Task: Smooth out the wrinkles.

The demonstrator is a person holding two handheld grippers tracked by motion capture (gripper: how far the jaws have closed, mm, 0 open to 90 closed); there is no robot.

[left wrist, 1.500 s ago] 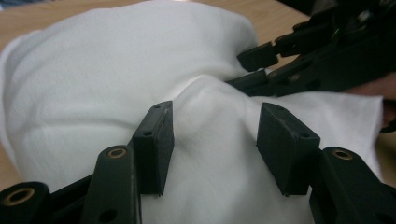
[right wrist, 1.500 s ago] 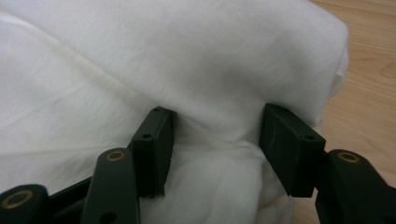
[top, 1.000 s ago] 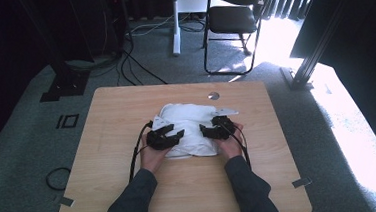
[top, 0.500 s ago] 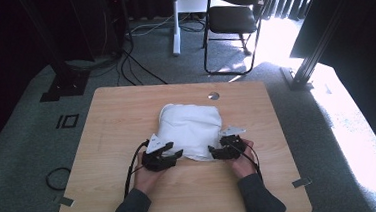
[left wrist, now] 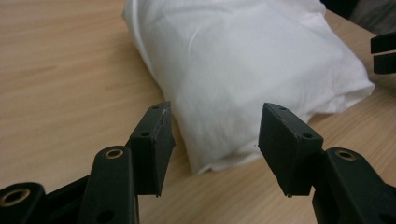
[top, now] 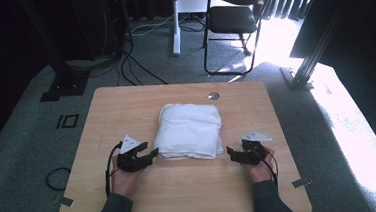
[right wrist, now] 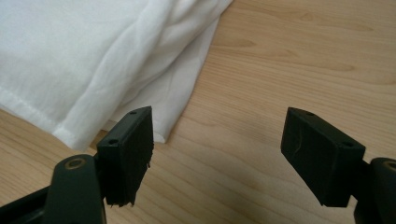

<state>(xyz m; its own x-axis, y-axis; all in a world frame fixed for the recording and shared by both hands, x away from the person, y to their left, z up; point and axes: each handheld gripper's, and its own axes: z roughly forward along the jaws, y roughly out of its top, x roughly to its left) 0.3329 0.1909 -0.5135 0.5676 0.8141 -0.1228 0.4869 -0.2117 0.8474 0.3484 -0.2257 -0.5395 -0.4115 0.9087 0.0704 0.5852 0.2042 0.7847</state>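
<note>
Wooden table (top: 126,115) with a folded white cloth (top: 190,131) lying at its middle
Left gripper (top: 149,152) sits just beside the cloth's near-left corner, jaws apart and empty; right gripper (top: 232,153) by the near-right corner, jaws wide over bare wood, holding nothing

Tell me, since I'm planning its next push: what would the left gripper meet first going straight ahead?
Probably the folded white cloth: the open left gripper points at its near corner, nothing between.
</note>
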